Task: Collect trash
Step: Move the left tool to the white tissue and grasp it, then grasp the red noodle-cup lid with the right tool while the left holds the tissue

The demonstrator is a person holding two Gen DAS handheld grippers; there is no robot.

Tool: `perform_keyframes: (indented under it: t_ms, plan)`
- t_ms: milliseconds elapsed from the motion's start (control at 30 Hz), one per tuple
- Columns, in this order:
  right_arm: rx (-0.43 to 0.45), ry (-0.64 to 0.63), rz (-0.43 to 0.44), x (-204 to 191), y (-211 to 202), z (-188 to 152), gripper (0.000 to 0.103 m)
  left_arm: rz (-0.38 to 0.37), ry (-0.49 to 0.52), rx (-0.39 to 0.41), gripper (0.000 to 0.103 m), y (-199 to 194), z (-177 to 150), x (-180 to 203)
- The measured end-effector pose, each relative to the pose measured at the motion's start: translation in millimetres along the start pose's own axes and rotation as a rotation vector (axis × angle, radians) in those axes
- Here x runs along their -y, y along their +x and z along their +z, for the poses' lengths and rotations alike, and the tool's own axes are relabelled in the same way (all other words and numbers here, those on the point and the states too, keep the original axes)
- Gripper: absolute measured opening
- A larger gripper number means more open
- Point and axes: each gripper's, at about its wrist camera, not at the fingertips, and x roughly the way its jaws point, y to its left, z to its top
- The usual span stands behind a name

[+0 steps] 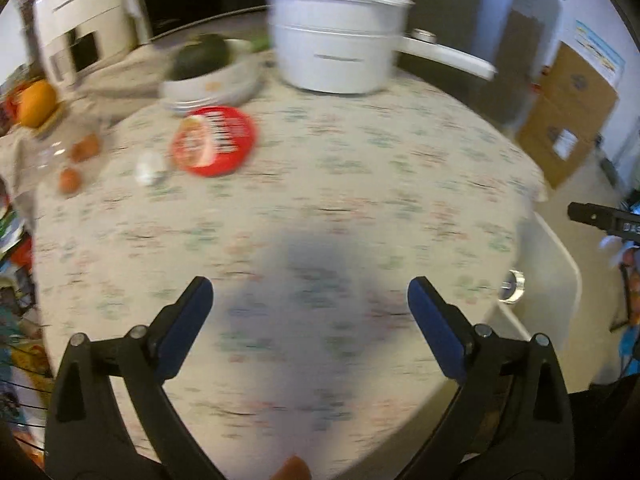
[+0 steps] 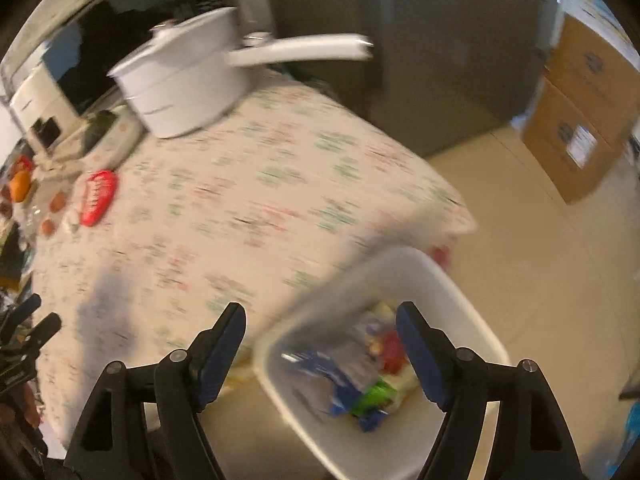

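Observation:
My left gripper (image 1: 310, 292) is open and empty above the patterned tablecloth (image 1: 320, 184). A red round lid or packet (image 1: 214, 141) lies on the cloth at the far left, with a small white crumpled piece (image 1: 149, 168) beside it. My right gripper (image 2: 320, 320) is open and empty above a white bin (image 2: 472, 304) on the floor beside the table. The bin holds blue, green and red wrappers (image 2: 360, 384). The red item also shows in the right wrist view (image 2: 98, 197). Both views are blurred.
A white lidded pot (image 1: 336, 40) with a long handle stands at the table's far side. A bowl with a dark green vegetable (image 1: 204, 60), an orange (image 1: 36, 104) and eggs (image 1: 84, 148) sit at the far left. Cardboard boxes (image 1: 568, 112) stand on the floor at right.

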Motion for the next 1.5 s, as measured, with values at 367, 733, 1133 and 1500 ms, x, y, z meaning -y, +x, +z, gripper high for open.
perform_keyframes:
  t_ms: [367, 733, 1133, 1500]
  plan:
    - [0.003, -0.208, 0.053, -149, 53, 59, 0.083, 0.053, -0.204, 0.011, 0.096, 29, 7, -143]
    - [-0.021, -0.324, 0.127, -242, 115, 85, 0.083, -0.087, -0.345, 0.081, 0.069, 104, 41, -181]
    - [-0.06, -0.329, 0.122, -257, 151, 95, 0.083, -0.124, -0.439, 0.117, 0.029, 139, 67, -200]
    - [-0.071, -0.37, 0.169, -311, 166, 98, 0.083, -0.077, -0.473, 0.072, 0.016, 117, 49, -223]
